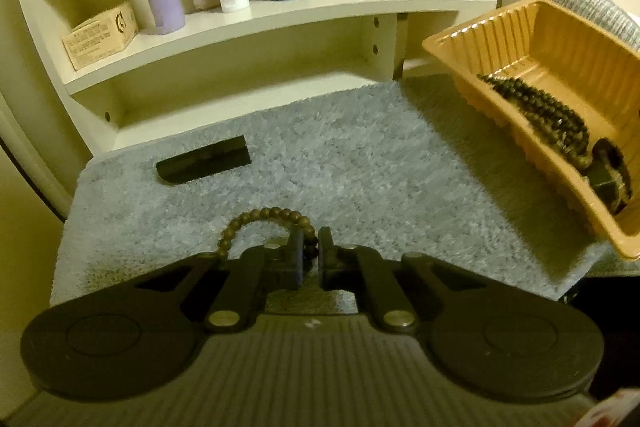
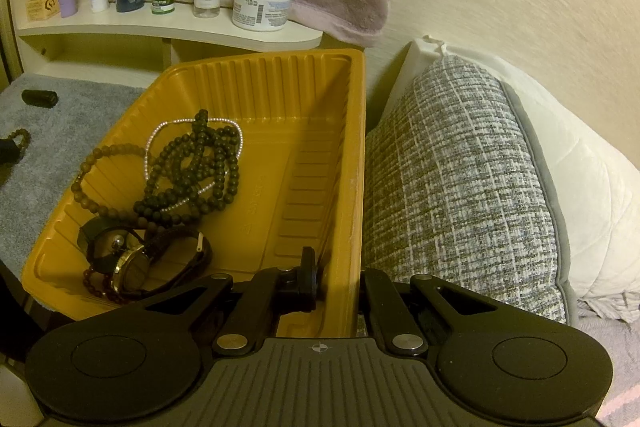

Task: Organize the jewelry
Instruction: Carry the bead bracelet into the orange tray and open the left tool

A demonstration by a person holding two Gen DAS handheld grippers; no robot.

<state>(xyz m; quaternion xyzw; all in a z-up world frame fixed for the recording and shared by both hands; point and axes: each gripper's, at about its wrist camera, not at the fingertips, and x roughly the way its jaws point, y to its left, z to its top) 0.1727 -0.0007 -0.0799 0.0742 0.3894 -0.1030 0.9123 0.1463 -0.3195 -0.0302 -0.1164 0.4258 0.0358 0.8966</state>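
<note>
On the grey fluffy mat (image 1: 320, 163), left gripper (image 1: 309, 259) pinches the limp brown wooden bead bracelet (image 1: 256, 223); right gripper (image 2: 338, 281) clamps the ribbed orange plastic tray (image 2: 356, 131) wall; light, floppy, hold by the strand.

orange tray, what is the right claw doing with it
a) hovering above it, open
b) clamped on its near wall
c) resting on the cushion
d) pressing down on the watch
b: in the right wrist view the right claw is shut on the near wall of the orange tray, one finger inside the tray and the other outside it, clear of the watch and the cushion.
</note>
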